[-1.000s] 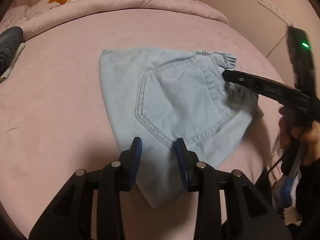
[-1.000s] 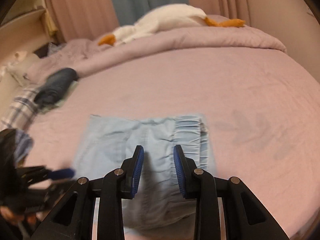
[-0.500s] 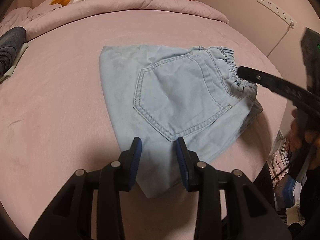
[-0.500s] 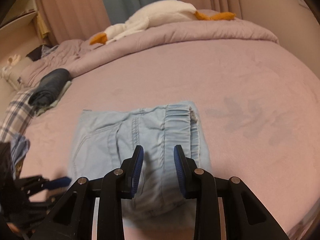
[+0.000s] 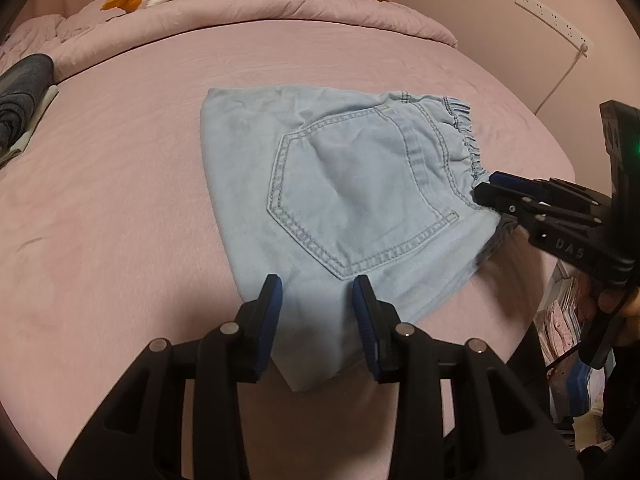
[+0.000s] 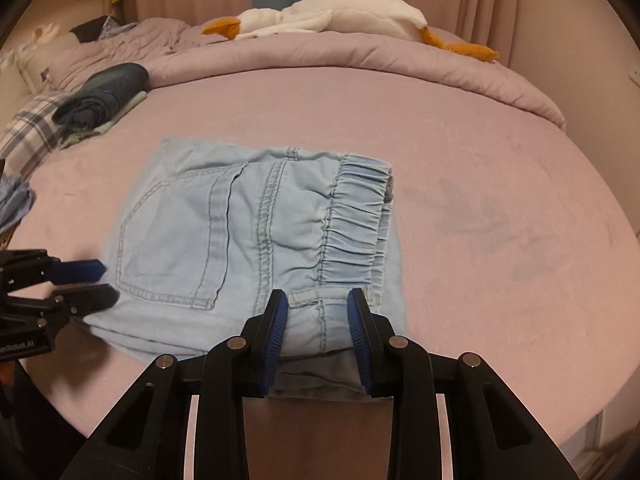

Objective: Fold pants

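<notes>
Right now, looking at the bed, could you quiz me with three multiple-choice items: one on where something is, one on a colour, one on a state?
1. Where does the plush goose lie?
A. on the far bedding
B. on the pants
C. on the floor

2. What colour are the pants?
A. black
B. light blue
C. red

3. How do the pants lie?
A. hung on a rail
B. spread at full length
C. folded into a compact stack

Answers: 1 A, it rests on the rumpled cover beyond the sheet. 2 B, pale denim with a back pocket. 3 C, layered edges show below the elastic waistband.
</notes>
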Demonstrator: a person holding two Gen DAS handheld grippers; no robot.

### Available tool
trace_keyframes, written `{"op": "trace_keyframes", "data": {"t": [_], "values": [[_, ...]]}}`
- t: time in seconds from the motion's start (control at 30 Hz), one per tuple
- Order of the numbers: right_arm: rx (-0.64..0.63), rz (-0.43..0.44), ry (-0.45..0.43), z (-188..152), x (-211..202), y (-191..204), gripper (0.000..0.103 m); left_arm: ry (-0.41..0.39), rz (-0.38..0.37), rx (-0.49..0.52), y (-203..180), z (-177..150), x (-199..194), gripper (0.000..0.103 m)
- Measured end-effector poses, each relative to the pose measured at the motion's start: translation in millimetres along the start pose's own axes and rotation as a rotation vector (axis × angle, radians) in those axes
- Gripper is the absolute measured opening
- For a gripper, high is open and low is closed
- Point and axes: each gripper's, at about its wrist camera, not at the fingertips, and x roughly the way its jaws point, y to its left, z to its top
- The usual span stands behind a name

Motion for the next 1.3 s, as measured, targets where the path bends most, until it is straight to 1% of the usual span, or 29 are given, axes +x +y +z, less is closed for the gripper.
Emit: {"op": "trace_keyframes", "data": {"t": [0.13,0.23,0.27,0.4,0.5,0.53,0.57,0.6,0.63,0.7,0.77,0.8,0.9,1.0,1.07,1.2,1.27,1.3], "values": [[0.055,0.047,-0.013,1,-10,-8,0.032,0.001,-0.002,-0.002,0,-2,0,0.037],[0.130,0.110,-0.074,10,-19,-19,0.032,0.003,0.007,0.004,-2,-2,1,0.037],[0.144,0.117,-0.092,14,-20,-21,0.032,0.004,0.008,0.006,-2,-1,1,0.037],[0.152,0.096,-0.118,36,-10,-22,0.032,0.005,0.005,0.003,-2,-1,1,0.037],[0.177,0.096,-0.105,46,6,-24,0.032,0.005,0.004,0.004,-2,-1,1,0.037],[0.186,0.095,-0.084,45,12,-24,0.032,0.005,0.004,0.005,-2,-1,1,0.037],[0.189,0.091,-0.044,45,22,-25,0.032,0.005,0.004,0.006,-2,-1,2,0.037],[0.192,0.083,-0.012,42,28,-25,0.034,0.005,0.003,0.006,-1,-1,2,0.037],[0.208,0.097,0.002,38,34,-26,0.037,0.005,0.002,0.006,-1,-1,2,0.037],[0.240,0.116,-0.002,35,34,-31,0.040,0.005,0.001,0.005,-1,-1,3,0.038],[0.272,0.145,-0.001,33,29,-35,0.040,0.004,0.000,0.006,-1,-1,3,0.038],[0.279,0.142,-0.003,32,24,-36,0.040,0.004,0.000,0.007,0,-1,4,0.038],[0.243,0.117,-0.033,28,6,-32,0.040,0.003,0.000,0.007,0,-2,4,0.038],[0.208,0.131,-0.045,22,-8,-30,0.040,0.003,-0.001,0.008,0,-2,4,0.038],[0.193,0.126,-0.040,18,-8,-33,0.040,0.003,-0.001,0.009,0,-2,4,0.038],[0.157,0.086,-0.012,8,-8,-30,0.041,0.003,0.002,0.009,-2,-2,4,0.038],[0.142,0.077,0.018,3,-3,-30,0.042,0.002,0.004,0.012,-2,-2,4,0.038],[0.147,0.082,0.036,0,1,-31,0.045,0.002,0.004,0.012,-2,-2,4,0.038]]}}
